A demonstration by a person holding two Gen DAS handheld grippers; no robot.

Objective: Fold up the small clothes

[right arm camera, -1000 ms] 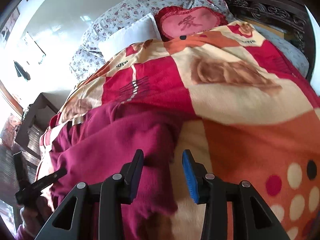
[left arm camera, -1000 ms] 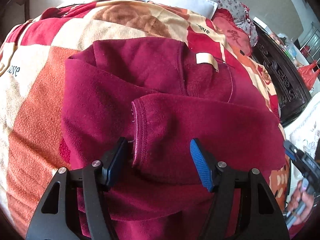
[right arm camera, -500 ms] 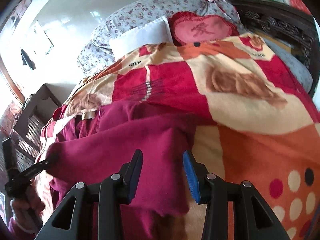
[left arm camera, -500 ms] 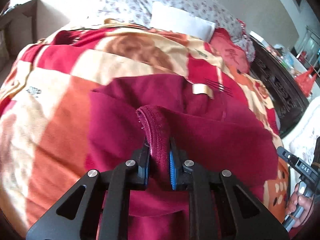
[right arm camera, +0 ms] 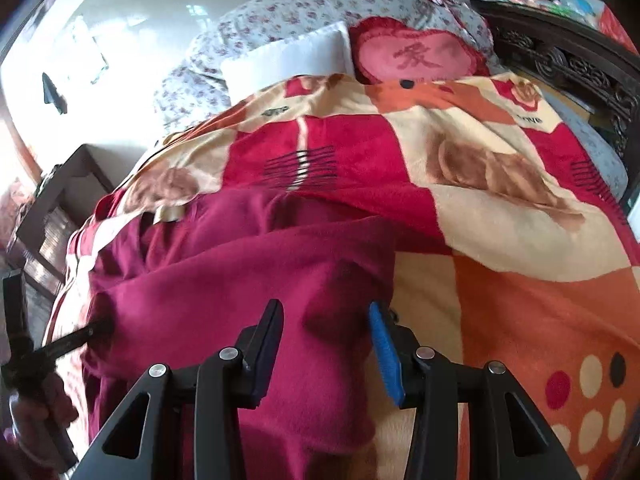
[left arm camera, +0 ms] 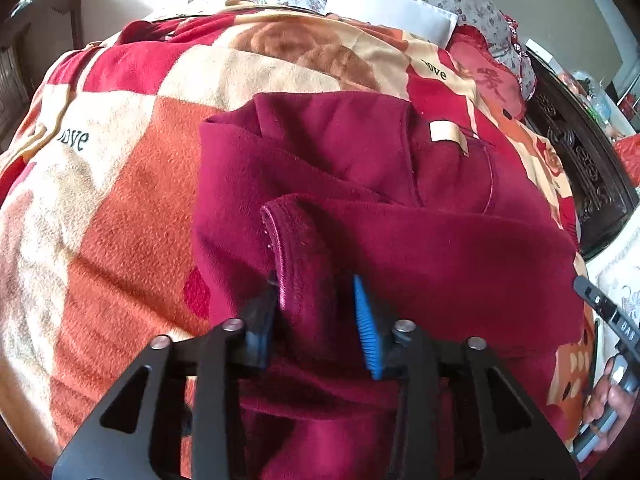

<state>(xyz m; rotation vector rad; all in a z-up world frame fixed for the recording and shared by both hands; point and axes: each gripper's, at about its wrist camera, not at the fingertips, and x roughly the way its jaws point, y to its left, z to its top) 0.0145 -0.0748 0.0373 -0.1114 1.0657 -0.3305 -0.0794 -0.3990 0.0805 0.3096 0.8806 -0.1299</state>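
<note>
A dark red fleece garment [left arm camera: 360, 184] lies on a patterned blanket [left arm camera: 120, 184], with one sleeve folded across its body. The sleeve cuff [left arm camera: 296, 264] stands bunched between the jaws of my left gripper [left arm camera: 316, 312], which are partly apart around it. A cream label [left arm camera: 448, 134] shows near the collar. In the right wrist view the same garment [right arm camera: 248, 280] lies at lower left. My right gripper [right arm camera: 326, 344] is open with the garment's folded right edge between its fingers. The left gripper's tip [right arm camera: 72, 340] touches the garment's left side there.
The blanket [right arm camera: 500, 240] covers a bed. A white pillow [right arm camera: 288, 56], a red heart cushion [right arm camera: 412, 58] and a floral quilt [right arm camera: 304, 12] lie at the head. A dark carved wooden frame [left arm camera: 584, 176] runs along the right. A bedside cabinet [right arm camera: 60, 208] stands at left.
My left gripper closed on the sleeve cuff half a second ago and its jaws have now parted again around it. My right gripper stayed open and moved slightly over the garment's edge.
</note>
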